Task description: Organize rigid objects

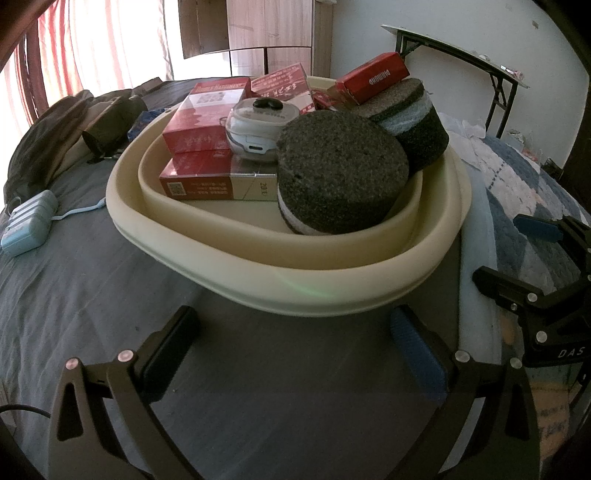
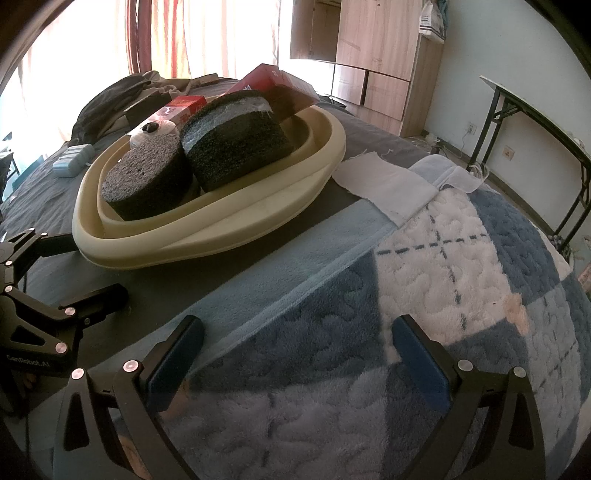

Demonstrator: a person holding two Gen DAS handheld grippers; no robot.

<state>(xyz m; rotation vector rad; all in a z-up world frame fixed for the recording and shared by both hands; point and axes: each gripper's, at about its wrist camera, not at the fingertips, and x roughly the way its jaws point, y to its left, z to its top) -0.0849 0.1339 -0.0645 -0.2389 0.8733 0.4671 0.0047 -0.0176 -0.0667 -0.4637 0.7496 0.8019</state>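
Both the left gripper (image 1: 291, 350) and right gripper (image 2: 295, 354) gape wide and empty at six o'clock of the full basin (image 1: 258, 258), so the sorting looks done, with backing off next.

The black metal left gripper (image 1: 291, 350) is fitted with shiny round screws. Blue rubber pads (image 2: 417, 360) are seen on the black metal right gripper (image 2: 295, 354). White letters are printed on both.

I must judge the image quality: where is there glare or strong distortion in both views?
Left wrist view: the window behind the curtains is blown out, and a faint green flare sits on the cream basin. Right wrist view: the window is overexposed; fisheye bends the folding table.
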